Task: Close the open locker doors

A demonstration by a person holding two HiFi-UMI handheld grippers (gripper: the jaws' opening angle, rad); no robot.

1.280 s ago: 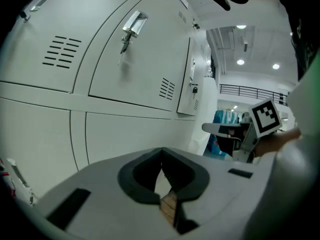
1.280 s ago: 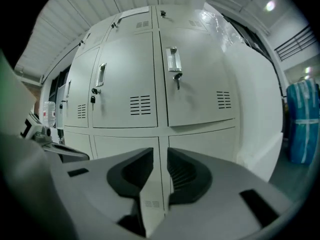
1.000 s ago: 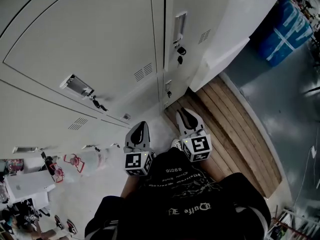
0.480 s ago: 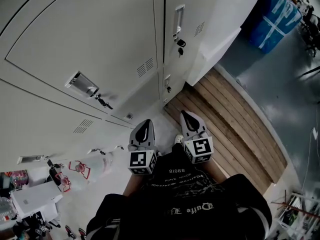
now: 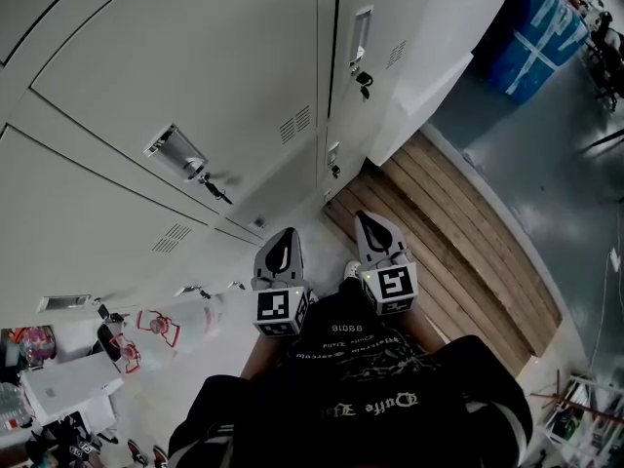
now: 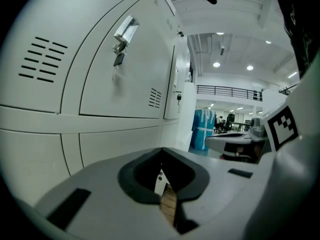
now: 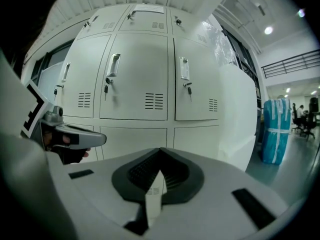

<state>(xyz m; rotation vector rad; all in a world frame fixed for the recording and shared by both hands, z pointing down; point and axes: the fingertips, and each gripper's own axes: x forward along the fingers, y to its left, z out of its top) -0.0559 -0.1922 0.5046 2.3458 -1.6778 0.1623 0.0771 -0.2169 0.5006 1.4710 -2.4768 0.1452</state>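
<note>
A black top with pale lettering is worn. Pale grey shells, black-lined jaws and black-and-white marker cubes are seen on the left gripper and right gripper.

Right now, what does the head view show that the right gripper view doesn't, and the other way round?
Only the head view shows the brown wooden slatted platform beside the lockers and the person's black printed shirt. Only the right gripper view shows the round ceiling lights and the dark balcony railing high at the right. Both show the white metal lockers with keys hanging in their locks, the blue wrapped bundle and the left gripper.
</note>
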